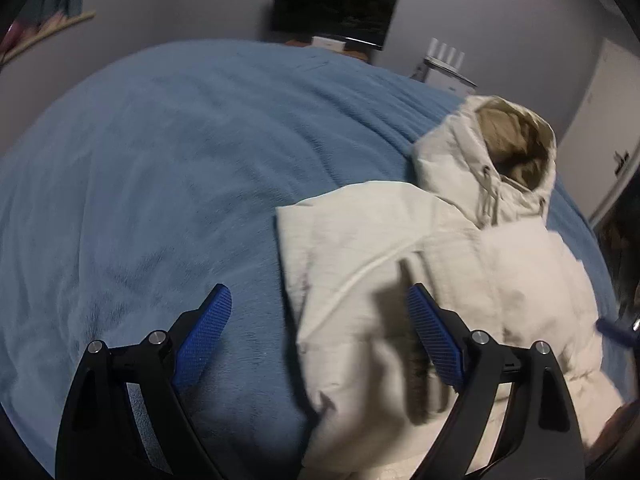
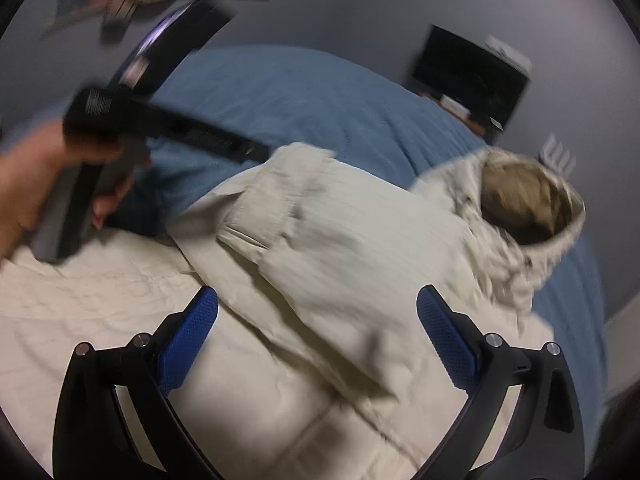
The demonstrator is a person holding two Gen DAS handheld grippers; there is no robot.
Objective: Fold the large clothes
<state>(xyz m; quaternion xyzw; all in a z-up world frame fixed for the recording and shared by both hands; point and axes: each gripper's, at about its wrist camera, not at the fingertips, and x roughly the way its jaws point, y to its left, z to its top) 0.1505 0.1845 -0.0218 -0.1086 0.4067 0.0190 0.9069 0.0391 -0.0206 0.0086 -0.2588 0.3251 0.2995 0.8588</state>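
Right wrist: left hand (image 2: 36, 184) seemingly gripping tongs (image 2: 168, 100).

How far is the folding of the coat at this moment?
Done: one sleeve of the cream hooded padded coat lies folded across its body on the blue fleece blanket. In hand: nothing; left gripper and right gripper are open. Left: the hood and the final fold.
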